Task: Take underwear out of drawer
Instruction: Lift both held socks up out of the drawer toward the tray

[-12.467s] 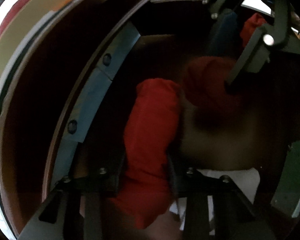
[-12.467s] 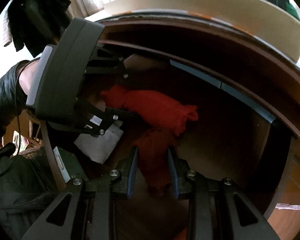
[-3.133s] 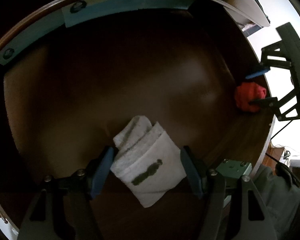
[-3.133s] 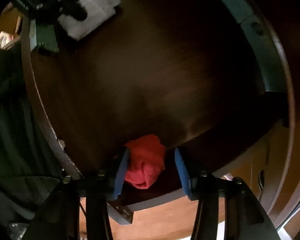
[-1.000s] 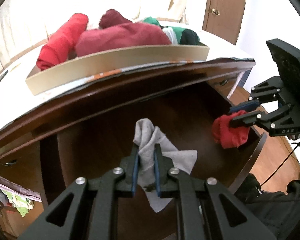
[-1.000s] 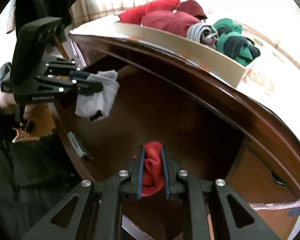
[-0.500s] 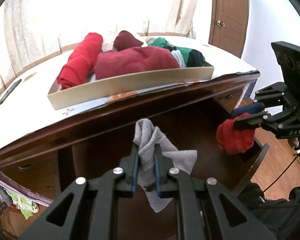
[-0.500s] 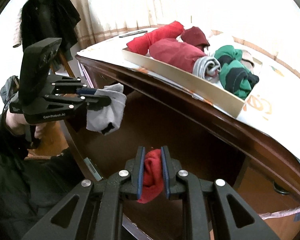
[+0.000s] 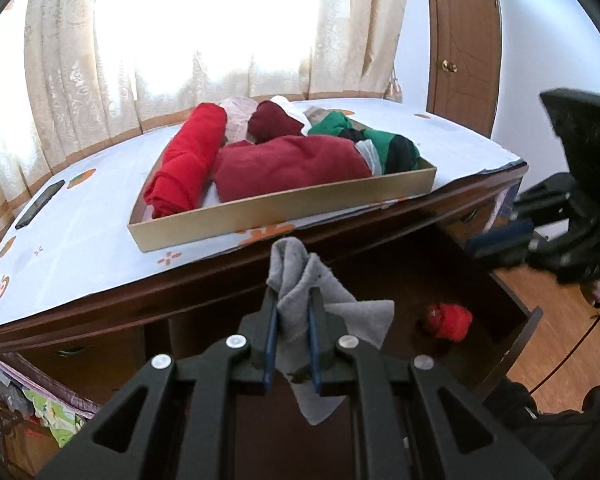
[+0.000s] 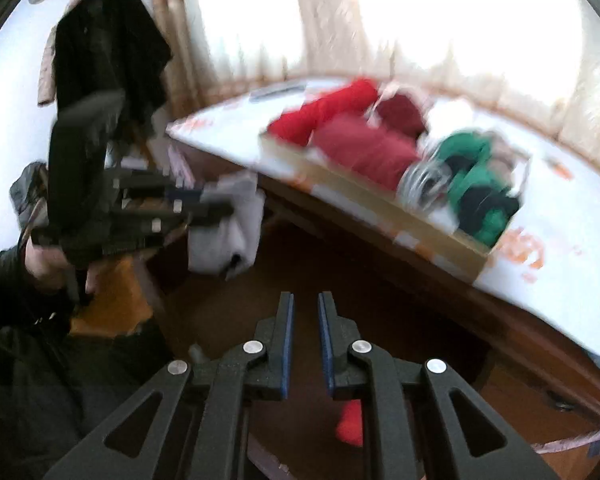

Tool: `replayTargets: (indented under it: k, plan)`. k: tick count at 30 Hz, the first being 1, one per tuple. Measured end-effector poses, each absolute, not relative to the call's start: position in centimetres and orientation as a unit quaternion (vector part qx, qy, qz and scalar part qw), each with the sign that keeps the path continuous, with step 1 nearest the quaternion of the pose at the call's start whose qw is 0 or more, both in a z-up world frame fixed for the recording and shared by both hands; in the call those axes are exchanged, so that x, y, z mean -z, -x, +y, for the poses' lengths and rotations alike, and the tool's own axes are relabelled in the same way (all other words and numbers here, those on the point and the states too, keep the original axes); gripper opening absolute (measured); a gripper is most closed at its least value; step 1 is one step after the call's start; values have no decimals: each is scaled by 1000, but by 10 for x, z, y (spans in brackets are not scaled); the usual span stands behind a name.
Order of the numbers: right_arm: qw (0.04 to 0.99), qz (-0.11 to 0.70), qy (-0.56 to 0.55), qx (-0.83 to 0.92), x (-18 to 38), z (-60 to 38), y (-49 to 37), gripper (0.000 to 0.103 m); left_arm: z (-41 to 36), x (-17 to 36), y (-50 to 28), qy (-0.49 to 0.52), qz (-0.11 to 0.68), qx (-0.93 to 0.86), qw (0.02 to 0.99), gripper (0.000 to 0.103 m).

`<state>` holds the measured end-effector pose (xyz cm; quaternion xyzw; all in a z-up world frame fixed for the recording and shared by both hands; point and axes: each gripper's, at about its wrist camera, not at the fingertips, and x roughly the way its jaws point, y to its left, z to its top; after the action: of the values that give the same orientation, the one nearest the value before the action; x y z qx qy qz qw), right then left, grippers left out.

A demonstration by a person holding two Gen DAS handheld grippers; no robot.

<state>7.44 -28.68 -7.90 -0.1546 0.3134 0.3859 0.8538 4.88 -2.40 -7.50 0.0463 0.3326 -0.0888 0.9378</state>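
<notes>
1. Counted: two black two-finger hand-held grippers, two pieces of underwear, one open dark wooden drawer (image 9: 528, 328), one shallow cardboard tray (image 9: 284, 216) of rolled clothes.
2. Left gripper (image 9: 294, 300): blue pads clamped tight on the crumpled grey cotton underwear (image 9: 288, 264); one bunch poking up past the fingertips, a loose flap hanging below and to the right of them, above the drawer opening.
3. Right gripper (image 10: 304, 300): pads drawn together to a narrow slit, nothing between them.
4. Small red knitted underwear bundle (image 9: 446, 322): lying on the drawer floor, below the right gripper and well apart from its pads; below and right of the left gripper.
5. Cardboard tray: ahead of and above both grippers, on the dresser top.
</notes>
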Motion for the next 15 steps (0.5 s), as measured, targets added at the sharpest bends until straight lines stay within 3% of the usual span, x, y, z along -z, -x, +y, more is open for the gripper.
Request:
replayTargets:
  k: [5,9,10,15]
  plan:
    - [823,382,220,-358,109,-281,-79,17,-22,81,-49,-42,343,95,934,11]
    - [800,442,254,-317,140,-286,-92,46,-22,86,-50,-37,350,101,931,11]
    - [793,453,261,-312,147,-286,-95,49,-23,88,-51,-37,352,103,930,11]
    - [767,502,268,-296,176,-284,-111,49,-25,90,-51,-39,356,106,928,11]
